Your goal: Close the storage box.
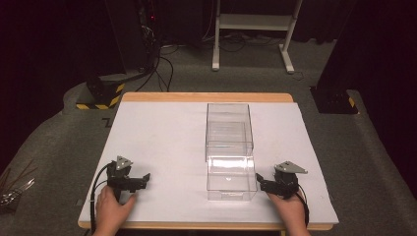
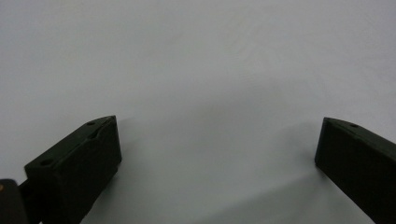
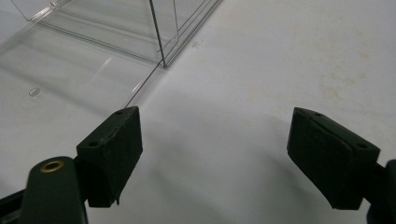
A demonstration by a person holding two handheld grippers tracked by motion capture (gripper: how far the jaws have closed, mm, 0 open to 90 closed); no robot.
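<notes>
Two clear plastic boxes stand end to end at the middle of the white table top [image 1: 162, 142]: a far box [image 1: 229, 124] and a near box [image 1: 231, 178]. My left gripper [image 1: 143, 180] rests low over the table at the front left, a hand's width left of the near box, its jaws open. Below it lies bare white surface, and my left gripper [image 2: 218, 123] holds nothing. My right gripper [image 1: 260, 183] sits just right of the near box, pointing at it. It is open and empty [image 3: 215, 113], with the clear box's [image 3: 93, 32] corner and side wall just ahead.
The table's wooden edge [image 1: 206, 97] runs along the far side. Beyond it on the grey floor are a white frame's feet [image 1: 252, 44], cables [image 1: 162, 64] and a yellow-black striped base [image 1: 101, 96]. A dark stand [image 1: 334, 96] is off the right corner.
</notes>
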